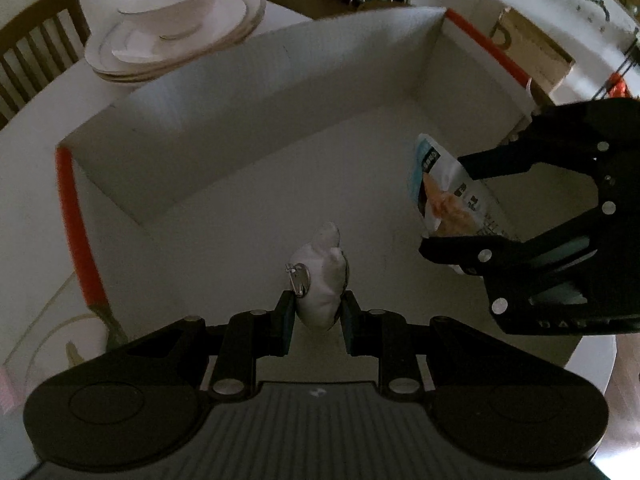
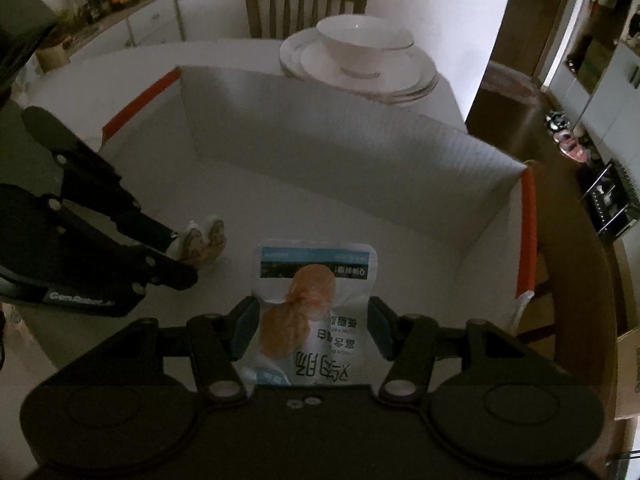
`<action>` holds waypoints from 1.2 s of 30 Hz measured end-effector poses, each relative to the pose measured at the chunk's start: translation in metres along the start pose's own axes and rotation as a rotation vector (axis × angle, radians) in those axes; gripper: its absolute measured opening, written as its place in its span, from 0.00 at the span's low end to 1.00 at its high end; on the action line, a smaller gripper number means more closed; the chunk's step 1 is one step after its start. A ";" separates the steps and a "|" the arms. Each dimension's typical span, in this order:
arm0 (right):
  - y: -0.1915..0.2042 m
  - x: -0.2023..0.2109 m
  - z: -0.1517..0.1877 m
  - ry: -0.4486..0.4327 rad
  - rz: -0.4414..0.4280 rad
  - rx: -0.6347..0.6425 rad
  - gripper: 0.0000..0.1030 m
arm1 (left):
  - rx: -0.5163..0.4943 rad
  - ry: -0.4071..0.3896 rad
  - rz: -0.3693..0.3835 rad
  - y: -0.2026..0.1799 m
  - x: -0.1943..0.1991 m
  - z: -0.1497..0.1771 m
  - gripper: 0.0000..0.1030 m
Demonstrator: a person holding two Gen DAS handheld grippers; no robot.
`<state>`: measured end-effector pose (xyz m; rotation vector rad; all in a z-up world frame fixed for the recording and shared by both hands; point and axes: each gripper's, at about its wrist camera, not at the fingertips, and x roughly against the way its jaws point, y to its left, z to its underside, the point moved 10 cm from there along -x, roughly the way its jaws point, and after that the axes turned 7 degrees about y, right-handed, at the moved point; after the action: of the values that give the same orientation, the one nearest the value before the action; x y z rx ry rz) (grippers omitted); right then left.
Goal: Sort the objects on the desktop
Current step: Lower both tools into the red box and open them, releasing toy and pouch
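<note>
A small white stuffed brooch (image 1: pixel 320 280) with a metal pin on its back is pinched in my left gripper (image 1: pixel 318 308), which is shut on it and points down into an open white cardboard box (image 1: pixel 280 92) with orange edges. Seen from the right wrist, the brooch (image 2: pixel 204 240) shows a brown pattern at the tips of the left gripper (image 2: pixel 182 256), low over the box floor. My right gripper (image 2: pixel 314 328) is shut on a white and blue food pouch (image 2: pixel 316 276) with an orange picture. The pouch (image 1: pixel 436 192) hangs in the right gripper (image 1: pixel 444 206) over the box's right side.
The box (image 2: pixel 340 128) sits on a white table. Behind it is a stack of white plates with a bowl on top (image 2: pixel 360 56), also seen as the plates (image 1: pixel 172 36). A wooden chair (image 2: pixel 304 4) stands beyond the table. A cabinet with snacks (image 2: pixel 120 0) is at the far left.
</note>
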<state>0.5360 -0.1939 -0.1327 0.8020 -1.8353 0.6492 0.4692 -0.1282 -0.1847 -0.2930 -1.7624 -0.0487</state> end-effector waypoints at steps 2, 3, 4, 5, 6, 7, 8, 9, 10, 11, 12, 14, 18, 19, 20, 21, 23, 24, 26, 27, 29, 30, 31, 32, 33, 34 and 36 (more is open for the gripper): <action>0.000 -0.003 0.001 0.029 0.003 0.006 0.57 | -0.007 0.017 -0.004 -0.001 -0.003 0.002 0.22; 0.000 -0.005 0.002 0.041 0.001 0.007 0.57 | -0.009 0.024 -0.002 -0.001 -0.005 0.003 0.22; 0.001 -0.006 0.002 0.051 -0.002 0.010 0.57 | -0.011 0.030 -0.001 -0.001 -0.007 0.004 0.22; 0.001 -0.007 0.002 0.058 -0.003 0.011 0.57 | -0.014 0.035 0.001 -0.002 -0.008 0.005 0.22; 0.001 -0.008 0.002 0.066 -0.003 0.010 0.56 | -0.016 0.040 0.003 -0.002 -0.009 0.005 0.22; 0.001 -0.009 0.003 0.075 -0.005 0.008 0.54 | -0.016 0.046 0.006 -0.001 -0.010 0.006 0.22; 0.002 -0.010 0.004 0.084 -0.012 0.005 0.54 | -0.017 0.051 0.007 -0.001 -0.011 0.006 0.22; 0.001 -0.010 0.004 0.086 -0.011 0.003 0.54 | -0.019 0.053 0.006 -0.002 -0.012 0.005 0.22; 0.001 -0.010 0.004 0.086 -0.007 0.004 0.55 | -0.019 0.052 0.005 -0.001 -0.012 0.005 0.22; 0.001 -0.010 0.005 0.087 -0.007 0.004 0.56 | -0.017 0.050 0.006 -0.001 -0.012 0.006 0.22; 0.001 -0.009 0.005 0.086 -0.009 0.001 0.59 | -0.017 0.048 0.005 -0.001 -0.012 0.005 0.22; 0.001 -0.006 0.004 0.072 -0.017 -0.009 0.65 | -0.014 0.038 0.009 0.000 -0.011 0.006 0.22; 0.001 0.004 0.003 0.035 -0.028 -0.011 0.74 | 0.001 0.008 0.022 0.003 -0.007 0.007 0.22; 0.001 0.007 0.003 0.024 -0.035 -0.015 0.77 | 0.003 0.002 0.023 0.005 -0.006 0.008 0.22; 0.000 0.010 0.002 0.013 -0.045 -0.025 0.78 | 0.000 -0.003 0.022 0.005 -0.005 0.010 0.23; -0.001 0.013 0.002 0.000 -0.057 -0.035 0.82 | -0.004 -0.005 0.020 0.004 -0.004 0.011 0.23; -0.003 0.021 0.003 -0.025 -0.081 -0.054 0.86 | -0.016 -0.007 0.006 -0.002 0.000 0.011 0.24; -0.005 0.025 0.004 -0.038 -0.089 -0.066 0.87 | -0.022 -0.007 -0.001 -0.003 0.001 0.012 0.26; -0.009 0.032 0.002 -0.066 -0.102 -0.088 0.89 | -0.024 -0.011 -0.005 -0.005 0.004 0.012 0.31; -0.011 0.035 0.003 -0.075 -0.106 -0.101 0.92 | -0.026 -0.016 -0.002 -0.006 0.005 0.012 0.40; -0.014 0.044 0.002 -0.100 -0.111 -0.121 0.94 | -0.033 -0.038 0.017 -0.011 0.012 0.011 0.56; -0.015 0.048 0.003 -0.112 -0.112 -0.132 0.94 | -0.038 -0.050 0.025 -0.013 0.016 0.011 0.63; -0.016 0.050 0.004 -0.118 -0.112 -0.141 0.95 | -0.041 -0.058 0.024 -0.015 0.019 0.011 0.64; -0.017 0.054 0.005 -0.123 -0.113 -0.151 0.95 | -0.040 -0.067 0.019 -0.016 0.021 0.012 0.65; -0.019 0.056 0.006 -0.129 -0.112 -0.160 0.95 | -0.039 -0.076 0.017 -0.016 0.023 0.012 0.65; -0.020 0.058 0.006 -0.136 -0.110 -0.169 0.95 | -0.038 -0.085 0.019 -0.017 0.026 0.013 0.65; -0.021 0.065 0.008 -0.153 -0.106 -0.181 0.95 | -0.029 -0.110 0.029 -0.018 0.032 0.015 0.65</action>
<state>0.5290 -0.2287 -0.0740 0.8401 -1.9425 0.3569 0.4452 -0.1377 -0.1541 -0.3482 -1.8675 -0.0379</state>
